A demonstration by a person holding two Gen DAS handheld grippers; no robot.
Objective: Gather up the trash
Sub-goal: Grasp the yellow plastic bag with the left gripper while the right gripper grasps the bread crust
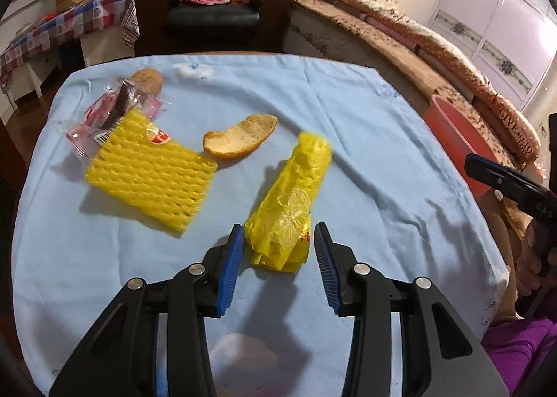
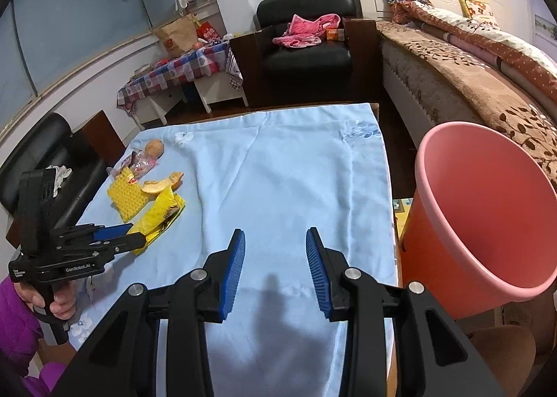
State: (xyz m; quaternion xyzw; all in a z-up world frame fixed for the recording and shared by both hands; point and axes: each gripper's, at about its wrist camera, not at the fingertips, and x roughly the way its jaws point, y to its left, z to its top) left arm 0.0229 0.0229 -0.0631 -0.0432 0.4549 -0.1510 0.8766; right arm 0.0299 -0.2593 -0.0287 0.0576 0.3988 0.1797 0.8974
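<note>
A crumpled yellow wrapper (image 1: pixel 289 205) lies on the blue tablecloth (image 1: pixel 365 139); its near end sits between the open fingers of my left gripper (image 1: pixel 278 240), without being clamped. Beyond it lie an orange peel (image 1: pixel 240 136), a yellow foam net (image 1: pixel 153 171), a clear pink wrapper (image 1: pixel 111 111) and a brown fruit (image 1: pixel 148 80). My right gripper (image 2: pixel 275 247) is open and empty over bare cloth. In the right wrist view the left gripper (image 2: pixel 135 237) meets the yellow wrapper (image 2: pixel 158 216). A pink bucket (image 2: pixel 484 219) stands off the table's right edge.
A bed with brown and orange bedding (image 2: pixel 470 84) runs along the right. A black armchair (image 2: pixel 306 45) with pink clothes stands beyond the table's far edge. A checkered side table (image 2: pixel 174 73) is at the far left. A black sofa (image 2: pixel 45 153) borders the left.
</note>
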